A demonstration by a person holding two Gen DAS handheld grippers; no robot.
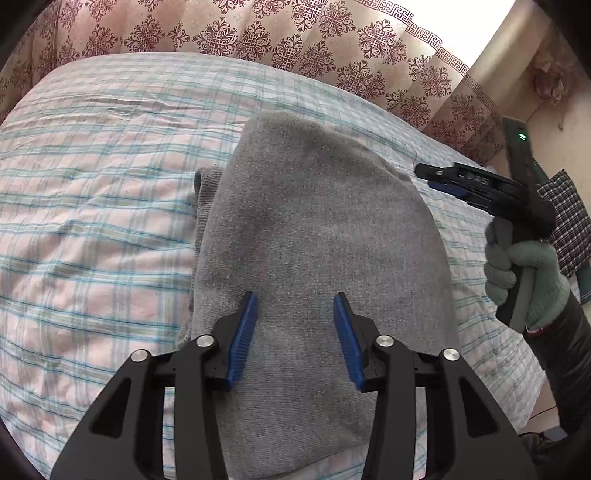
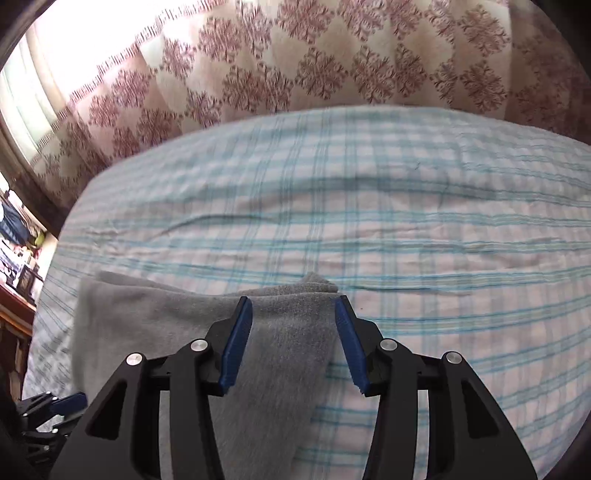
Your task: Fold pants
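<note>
Grey pants (image 1: 314,236) lie folded in a long stack on the plaid bed sheet (image 1: 92,206). My left gripper (image 1: 295,299) is open above the near part of the stack and holds nothing. In the left wrist view my right gripper (image 1: 439,179) hovers at the stack's right edge, held by a gloved hand (image 1: 524,280). In the right wrist view my right gripper (image 2: 293,302) is open and empty over a corner of the pants (image 2: 207,314). My left gripper (image 2: 55,410) shows at the bottom left there.
A patterned curtain (image 1: 258,33) hangs behind the bed. A dark checked cloth (image 1: 565,221) lies at the right. Shelves with clutter (image 2: 18,243) stand at the left in the right wrist view. The sheet (image 2: 424,229) stretches wide beyond the pants.
</note>
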